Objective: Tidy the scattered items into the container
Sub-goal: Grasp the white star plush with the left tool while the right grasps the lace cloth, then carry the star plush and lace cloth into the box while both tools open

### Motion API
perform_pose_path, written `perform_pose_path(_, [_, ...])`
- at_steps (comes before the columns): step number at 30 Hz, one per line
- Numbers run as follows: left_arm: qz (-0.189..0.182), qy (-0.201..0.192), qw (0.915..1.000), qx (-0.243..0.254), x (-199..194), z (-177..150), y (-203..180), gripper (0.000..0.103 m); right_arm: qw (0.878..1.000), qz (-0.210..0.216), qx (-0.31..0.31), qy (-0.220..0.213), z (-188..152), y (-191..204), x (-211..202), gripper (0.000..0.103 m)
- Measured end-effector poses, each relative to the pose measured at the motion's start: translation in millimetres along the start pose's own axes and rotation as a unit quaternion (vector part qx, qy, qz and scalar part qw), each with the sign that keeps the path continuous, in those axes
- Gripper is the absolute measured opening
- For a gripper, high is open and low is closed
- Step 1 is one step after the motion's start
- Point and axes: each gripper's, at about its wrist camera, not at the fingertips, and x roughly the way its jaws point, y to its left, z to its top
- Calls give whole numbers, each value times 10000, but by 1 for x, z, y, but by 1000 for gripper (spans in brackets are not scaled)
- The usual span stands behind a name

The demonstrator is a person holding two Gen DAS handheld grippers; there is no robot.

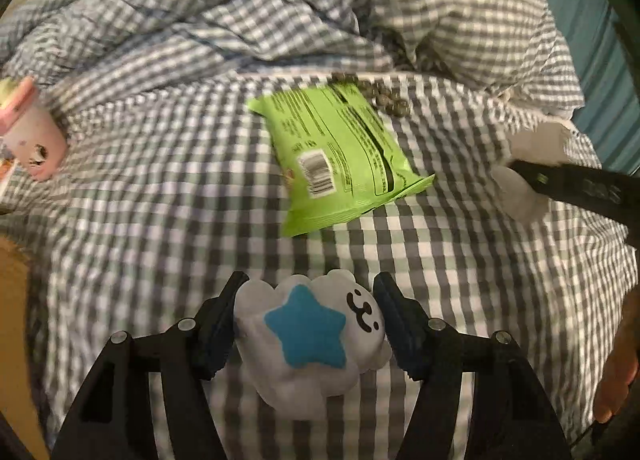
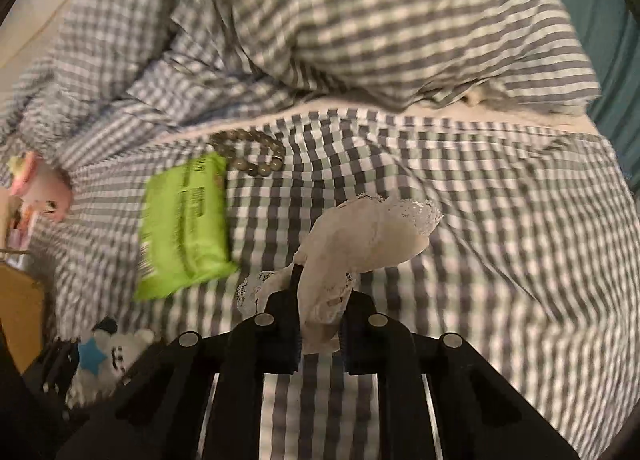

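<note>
My left gripper (image 1: 310, 300) is shut on a white plush toy with a blue star (image 1: 308, 336), held above the checked bedcover; the toy also shows in the right wrist view (image 2: 108, 356). My right gripper (image 2: 320, 304) is shut on a cream lace-trimmed cloth (image 2: 368, 236), which hangs forward from the jaws; it also shows in the left wrist view (image 1: 532, 148). A green snack packet (image 1: 340, 156) lies on the bedcover ahead of the left gripper, also in the right wrist view (image 2: 184, 224). A dark bead bracelet (image 2: 250, 152) lies just beyond the packet.
A pink cup-shaped item (image 1: 34, 136) lies at the far left on the checked bedcover (image 1: 160, 220). A brown cardboard box edge (image 1: 12, 320) stands at the lower left. A bunched duvet (image 2: 380, 28) rises at the back. A hand (image 1: 618, 372) shows at the right.
</note>
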Motion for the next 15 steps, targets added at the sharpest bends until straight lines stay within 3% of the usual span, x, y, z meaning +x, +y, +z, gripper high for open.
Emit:
perform_pose_path(8, [176, -397, 9988, -206, -85, -20, 26, 66, 9984, 460, -121, -312, -42, 19, -83, 13])
perform_pose_path(15, [319, -838, 9953, -357, -159, -48, 56, 66, 9949, 706, -361, -626, -81, 59, -148, 13])
